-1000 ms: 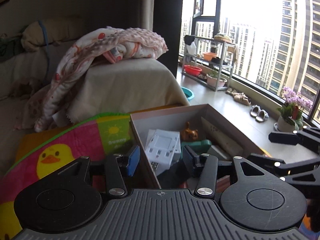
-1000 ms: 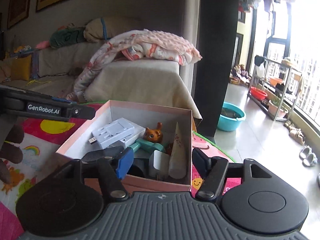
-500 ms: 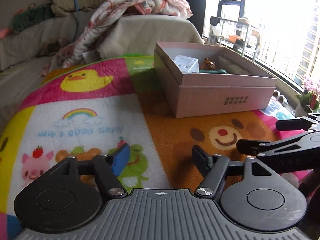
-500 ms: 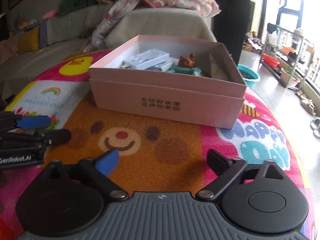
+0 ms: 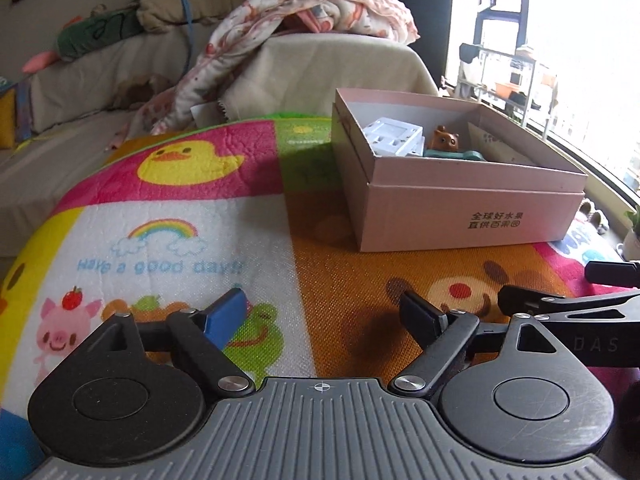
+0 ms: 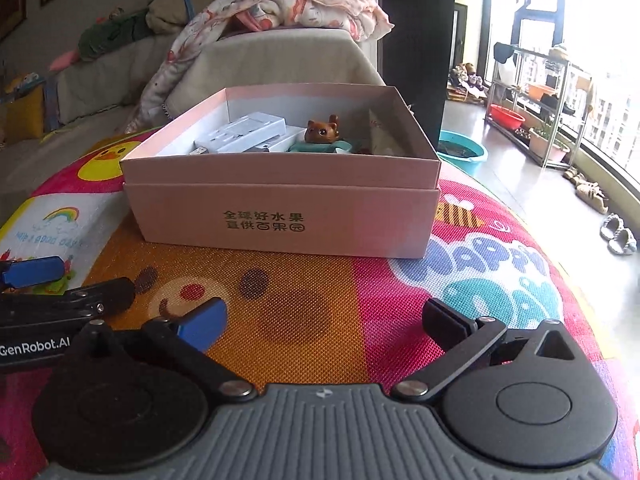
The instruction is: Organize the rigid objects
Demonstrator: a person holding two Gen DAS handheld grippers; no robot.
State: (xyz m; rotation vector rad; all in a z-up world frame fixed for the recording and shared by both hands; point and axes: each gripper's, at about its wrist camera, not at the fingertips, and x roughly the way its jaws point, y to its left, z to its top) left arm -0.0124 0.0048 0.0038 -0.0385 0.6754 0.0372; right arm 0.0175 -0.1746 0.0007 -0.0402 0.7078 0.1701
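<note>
A pink cardboard box (image 6: 280, 216) stands on the colourful play mat (image 6: 320, 300); it also shows in the left wrist view (image 5: 472, 216). Inside lie white socket blocks (image 6: 248, 132), a small brown animal figure (image 6: 322, 131) on a teal piece and a pale card at the right. My left gripper (image 5: 324, 314) is open and empty, low over the mat, well in front of the box. My right gripper (image 6: 324, 322) is open and empty, in front of the box's long side. Each gripper's fingers show at the edge of the other view.
A beige sofa (image 5: 328, 68) with a patterned blanket (image 5: 312, 8) stands behind the mat. To the right are the floor, a teal basin (image 6: 462, 152), a rack (image 6: 532, 100) with bowls, and windows. The mat's edge falls off at the right.
Both grippers have pulled back from over the box and dropped low over the mat. Both jaws have opened wider. The box and its contents stay in place.
</note>
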